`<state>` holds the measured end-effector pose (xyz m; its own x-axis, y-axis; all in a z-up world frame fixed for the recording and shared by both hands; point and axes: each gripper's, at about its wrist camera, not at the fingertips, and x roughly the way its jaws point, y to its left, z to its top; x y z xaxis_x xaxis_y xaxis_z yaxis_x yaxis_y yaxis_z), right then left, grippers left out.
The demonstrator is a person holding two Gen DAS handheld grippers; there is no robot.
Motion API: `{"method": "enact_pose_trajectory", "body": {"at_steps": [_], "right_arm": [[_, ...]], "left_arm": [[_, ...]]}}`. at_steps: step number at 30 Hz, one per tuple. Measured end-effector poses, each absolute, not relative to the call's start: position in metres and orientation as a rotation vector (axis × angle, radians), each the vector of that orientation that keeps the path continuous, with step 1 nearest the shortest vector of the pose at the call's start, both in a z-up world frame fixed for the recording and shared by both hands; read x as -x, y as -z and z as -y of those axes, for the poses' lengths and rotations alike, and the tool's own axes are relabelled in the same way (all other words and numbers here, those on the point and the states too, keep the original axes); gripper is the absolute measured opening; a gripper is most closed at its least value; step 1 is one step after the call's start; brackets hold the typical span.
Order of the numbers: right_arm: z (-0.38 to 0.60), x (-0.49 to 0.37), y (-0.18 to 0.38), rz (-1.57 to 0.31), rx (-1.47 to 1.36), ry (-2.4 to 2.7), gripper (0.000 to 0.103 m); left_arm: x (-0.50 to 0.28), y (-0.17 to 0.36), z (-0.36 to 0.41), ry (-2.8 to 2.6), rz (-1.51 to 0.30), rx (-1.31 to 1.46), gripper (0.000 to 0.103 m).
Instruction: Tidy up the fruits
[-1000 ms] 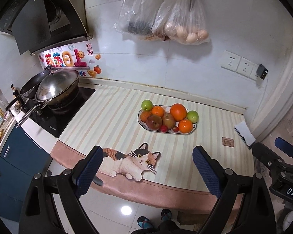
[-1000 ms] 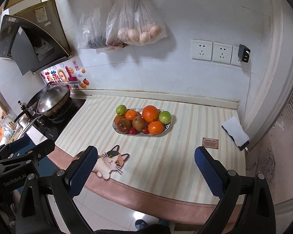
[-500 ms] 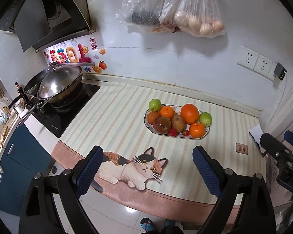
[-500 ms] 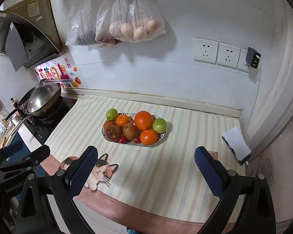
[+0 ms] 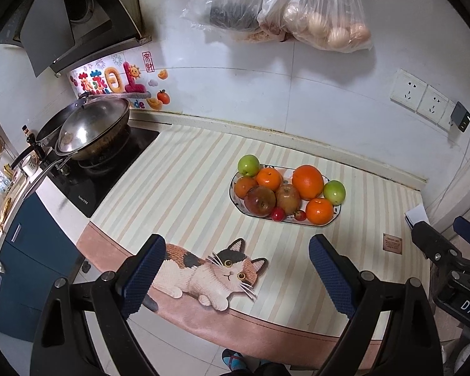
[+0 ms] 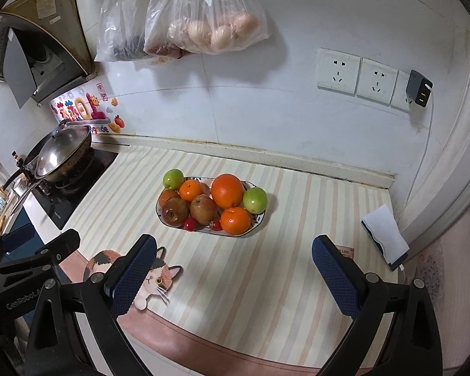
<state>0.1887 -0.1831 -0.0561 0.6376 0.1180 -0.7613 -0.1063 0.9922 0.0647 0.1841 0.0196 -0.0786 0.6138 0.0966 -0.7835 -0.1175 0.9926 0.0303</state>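
Bench (image 5: pixel 185 188), striped mat w/ cat print (image 5: pixel 210 272) at front edge, runs from hob on its left end to wall corner on right. Back edge meets white tiled wall; plastic bags (image 6: pixel 203 15) hang above it.

Left tongs (image 5: pixel 235 272) tilted down over front edge, approx above the cat print. Jaws wide apart, nothing btwn them, pads clear of the mat. Right tongs (image 6: pixel 233 272) beside them, also angled down over front edge, jaws spread wide, empty. Each tool shows in the other's view: right one at far right of left cam, left one at lower left of right cam. Apart, not touching.

Wok w/ lid (image 5: pixel 91 131) sits on hob at left end, well away from the fruit.

Fruit plate (image 6: pixel 260 219), oval, mid-bench, nearer back edge than front. Bare mat all round it; widest open strip lies btwn plate and front edge. Right of plate open up to small brown tag (image 5: pixel 392 243) and a white cloth (image 6: pixel 383 235) at right edge.

On plate: big orange (image 6: pixel 228 190) centre-back, two small oranges (image 6: pixel 236 220), one front right, one back left, two green apples (image 6: pixel 254 200) at opposite ends, two brownish apples (image 6: pixel 203 208) front left, two cherry tomatoes (image 6: pixel 190 224) at front rim. All piled touching.
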Motion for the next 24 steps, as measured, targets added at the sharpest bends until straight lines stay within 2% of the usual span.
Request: {"method": "enact_pose_trajectory", "body": {"at_steps": [3,7,24], "right_arm": [[0.1839,-0.1899,0.0579,-0.875,-0.013,-0.129,0.102],[0.1849,-0.1915,0.0592,-0.88,-0.015,-0.135,0.102],[0.1865,-0.1952,0.0604,-0.884,-0.019,-0.146,0.102]], "left_arm": [[-0.1863,0.0791,-0.0185,-0.118,-0.899,0.023,0.094],[-0.1878,0.0796,-0.0168,-0.125,-0.897,0.017,0.099],[-0.1861,0.0765,-0.0169,-0.142,-0.887,0.026,0.1]]}}
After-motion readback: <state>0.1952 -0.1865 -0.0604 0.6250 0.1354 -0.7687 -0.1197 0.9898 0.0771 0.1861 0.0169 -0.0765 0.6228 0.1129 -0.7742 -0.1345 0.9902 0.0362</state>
